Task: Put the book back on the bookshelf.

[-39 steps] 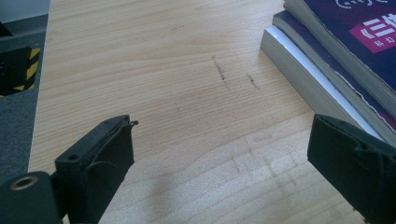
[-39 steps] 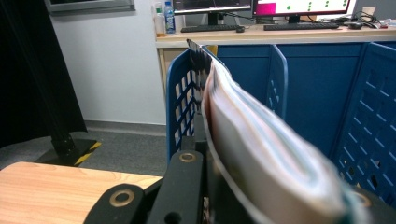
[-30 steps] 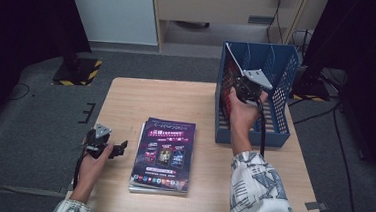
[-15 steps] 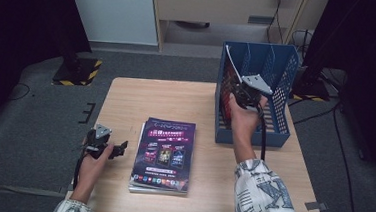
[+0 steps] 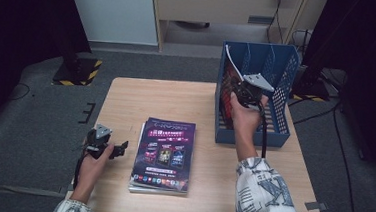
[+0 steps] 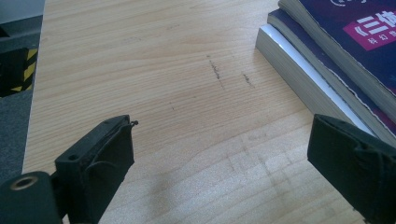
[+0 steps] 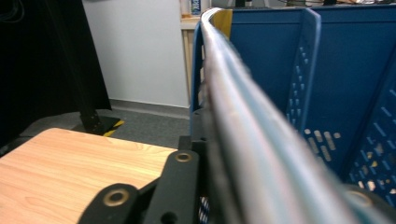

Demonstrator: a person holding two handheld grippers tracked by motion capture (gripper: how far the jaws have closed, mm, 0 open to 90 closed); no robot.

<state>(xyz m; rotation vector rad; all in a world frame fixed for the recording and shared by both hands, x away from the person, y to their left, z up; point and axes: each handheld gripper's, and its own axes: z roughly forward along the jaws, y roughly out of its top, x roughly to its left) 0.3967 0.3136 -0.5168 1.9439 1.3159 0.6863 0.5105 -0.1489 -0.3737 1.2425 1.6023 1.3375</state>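
The right gripper clamped a magazine upright inside the blue rack — filing underway; release seemed next. The left gripper gaped empty, the book stack beside it.

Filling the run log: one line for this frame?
right gripper: shut on magazine, in left slot of blue file rack | left gripper: open, idle on table | book stack: waiting

Thin magazine stands on edge, apparently bowed, inside blue rack's leftmost slot.
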